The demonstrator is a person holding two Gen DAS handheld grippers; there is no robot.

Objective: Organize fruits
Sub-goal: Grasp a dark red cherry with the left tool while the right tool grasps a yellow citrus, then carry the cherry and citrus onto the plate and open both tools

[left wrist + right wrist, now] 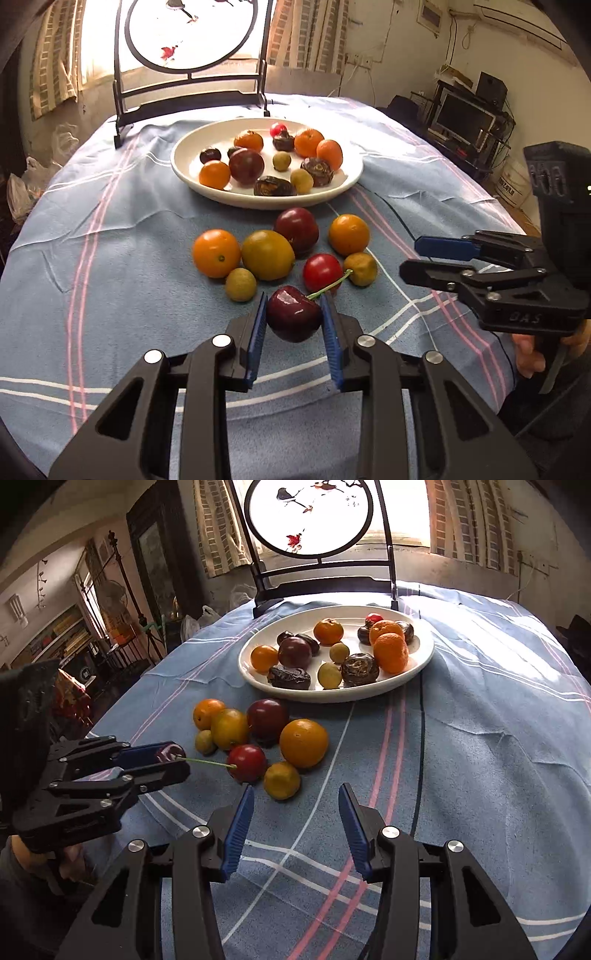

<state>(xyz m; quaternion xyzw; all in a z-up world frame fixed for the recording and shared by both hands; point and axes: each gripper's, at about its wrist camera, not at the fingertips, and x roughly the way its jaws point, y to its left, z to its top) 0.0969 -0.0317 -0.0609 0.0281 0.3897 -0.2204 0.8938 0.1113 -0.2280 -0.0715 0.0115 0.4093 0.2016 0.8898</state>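
The left tool [293,317] pinches a dark cherry [293,314] between its blue pads, held nearer than the plate [207,184], its green stem reaching toward a red fruit [322,272]. That fruit belongs to a loose cluster of oranges and plums on the tabletop [110,258] — just in front of the plate's near rim. The right tool [295,827] hovers spread and holding nothing, right of the cluster. Beyond the plate's right edge lies bare cloth — wide room out to the tabletop's edge.
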